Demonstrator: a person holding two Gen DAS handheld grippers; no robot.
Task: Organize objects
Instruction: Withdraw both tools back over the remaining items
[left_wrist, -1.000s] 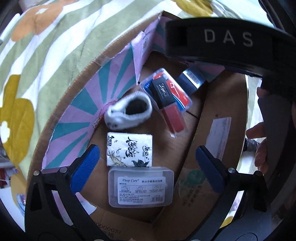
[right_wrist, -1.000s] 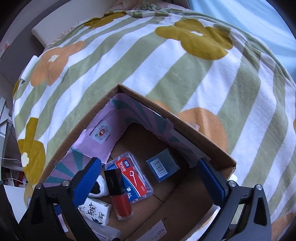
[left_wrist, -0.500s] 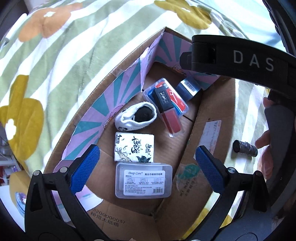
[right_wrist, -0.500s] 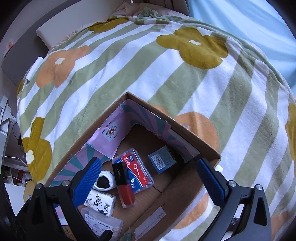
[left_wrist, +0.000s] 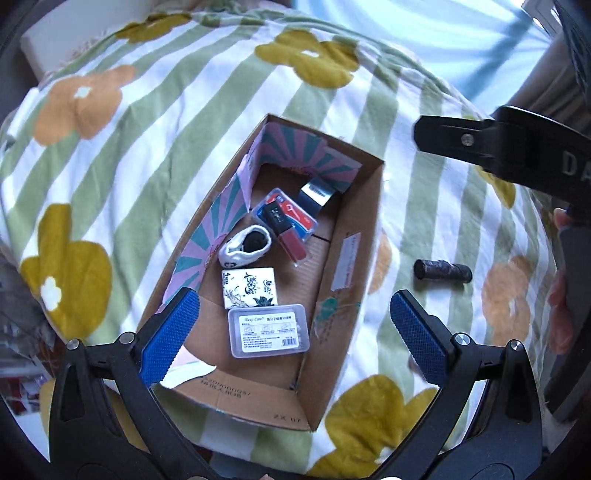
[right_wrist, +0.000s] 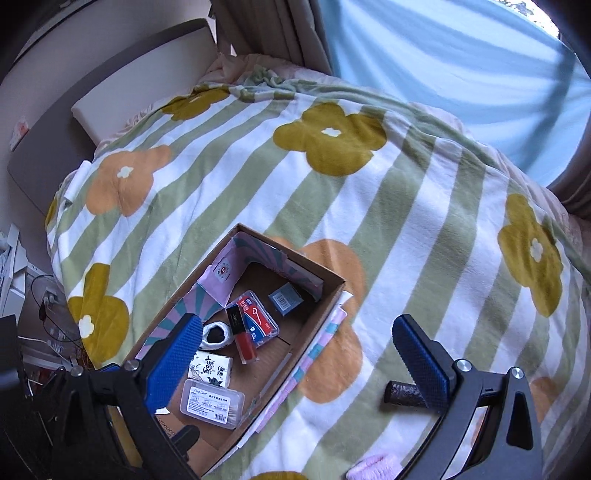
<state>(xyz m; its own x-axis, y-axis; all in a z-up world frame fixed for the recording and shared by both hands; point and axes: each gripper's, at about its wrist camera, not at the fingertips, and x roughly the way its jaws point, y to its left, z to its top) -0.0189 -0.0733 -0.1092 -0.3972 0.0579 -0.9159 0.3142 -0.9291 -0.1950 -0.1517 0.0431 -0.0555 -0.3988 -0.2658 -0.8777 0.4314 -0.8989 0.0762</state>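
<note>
- Left wrist view: the left gripper (left_wrist: 295, 325) hangs above the bed, its blue pads wide apart with nothing between them.
- Below it sits the cardboard box (left_wrist: 364, 221), open-topped on the striped flower blanket (left_wrist: 110, 155), running from 6 o'clock up toward 12.
- Inside, at the 6 o'clock end, a clear floss-pick case (left_wrist: 268, 335) lies flat, label up.
- Just past it toward 12 o'clock, a tissue pack (left_wrist: 249, 287), touching or nearly touching the case.
- Next up, a rolled white sock (left_wrist: 244, 246) with a dark middle, beside the patterned paper lining (left_wrist: 207, 236) on the 9 o'clock wall.
- At 3 o'clock of the sock, a red lip gloss tube (left_wrist: 286, 230) rests on top of a second clear case with a red-and-blue label (left_wrist: 301, 218).
- At the 12 o'clock end, a small dark box with a barcode (left_wrist: 317, 195) leans near the far wall.
- Outside the box, at 3 o'clock on the blanket, a dark roll (left_wrist: 441, 271) lies on its side, well apart from the cardboard.
- Right wrist view: the right gripper (right_wrist: 295, 354) is also spread open and empty, high over the blanket.
- The dark roll (right_wrist: 402, 394) shows just beside its right pad, partly hidden behind it.
- A pink fuzzy item (right_wrist: 373, 467) peeks in at 6 o'clock; I can't tell what it is.
</note>
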